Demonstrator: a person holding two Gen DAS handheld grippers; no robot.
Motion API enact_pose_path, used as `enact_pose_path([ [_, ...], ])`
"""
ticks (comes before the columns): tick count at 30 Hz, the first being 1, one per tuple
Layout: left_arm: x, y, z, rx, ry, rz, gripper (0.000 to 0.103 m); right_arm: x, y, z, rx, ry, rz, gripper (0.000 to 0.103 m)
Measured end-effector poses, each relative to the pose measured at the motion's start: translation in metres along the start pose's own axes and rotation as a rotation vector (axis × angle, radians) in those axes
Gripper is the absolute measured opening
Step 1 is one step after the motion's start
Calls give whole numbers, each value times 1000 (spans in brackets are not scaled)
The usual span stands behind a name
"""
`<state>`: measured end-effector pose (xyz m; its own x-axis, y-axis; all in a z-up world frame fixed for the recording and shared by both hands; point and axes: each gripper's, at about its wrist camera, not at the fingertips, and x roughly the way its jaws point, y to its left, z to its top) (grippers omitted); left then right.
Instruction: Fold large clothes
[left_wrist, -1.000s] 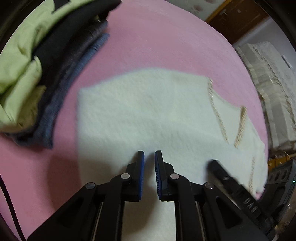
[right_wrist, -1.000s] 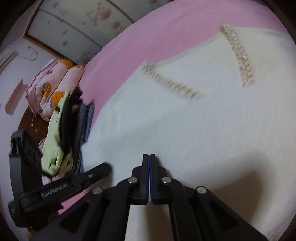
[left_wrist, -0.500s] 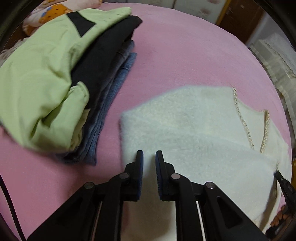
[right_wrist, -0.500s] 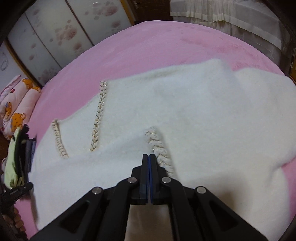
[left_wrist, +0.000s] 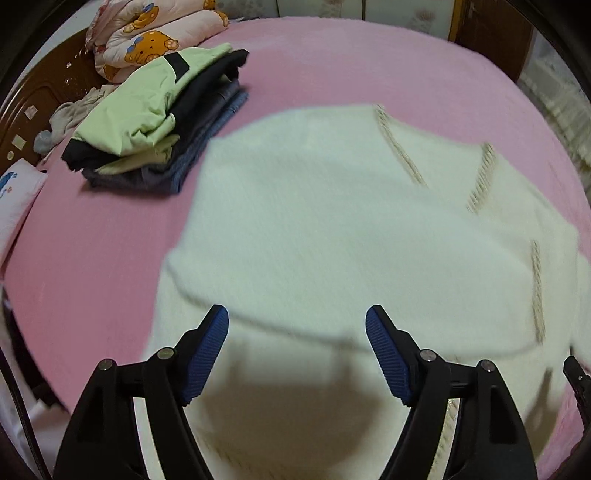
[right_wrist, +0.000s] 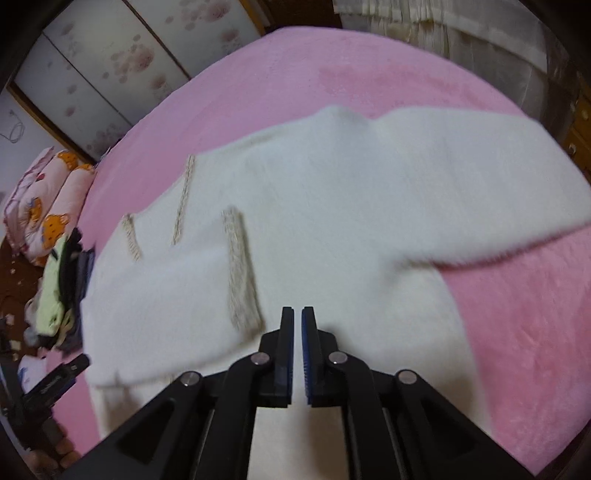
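A large cream fleece garment with beige braided trim lies spread on the pink bed; it also shows in the right wrist view, with a sleeve reaching right. My left gripper is open wide and empty, hovering over a folded-over edge of the garment's left part. My right gripper hovers above the garment beside a braided strip; its jaws stand a narrow gap apart with nothing between them.
A stack of folded clothes, light green on top of black and blue, sits on the bed left of the garment. Rolled bear-print bedding lies by the wooden headboard. Wardrobe doors and curtains stand beyond the bed.
My left gripper has opened wide and pulled back from the garment. My right gripper's jaws, pressed together before, have parted slightly as it moved over the garment.
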<state>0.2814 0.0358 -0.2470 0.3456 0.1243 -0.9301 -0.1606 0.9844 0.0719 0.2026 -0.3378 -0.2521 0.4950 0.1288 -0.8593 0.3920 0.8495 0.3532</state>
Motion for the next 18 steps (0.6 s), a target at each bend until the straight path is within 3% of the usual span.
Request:
enact_pose_path([
  [4,-33,-40,-30,30,24,-11,76,-23,-32,-18,8,79,66,30],
  [7,-52,-85,-45,71,56,-62,76,-40,-59,-26,-7,123,105,41],
  [10,-67,-134,-52,137,63,-106,76,-51,-93,-28,11,155,146,47],
  [14,-78,-207,-65,264,93,-174,76,-66,-147,-19,43,162,126,51],
  [18,-91,-280,-85,408,116,-223,76,-81,-223,1,193,125,117,52],
])
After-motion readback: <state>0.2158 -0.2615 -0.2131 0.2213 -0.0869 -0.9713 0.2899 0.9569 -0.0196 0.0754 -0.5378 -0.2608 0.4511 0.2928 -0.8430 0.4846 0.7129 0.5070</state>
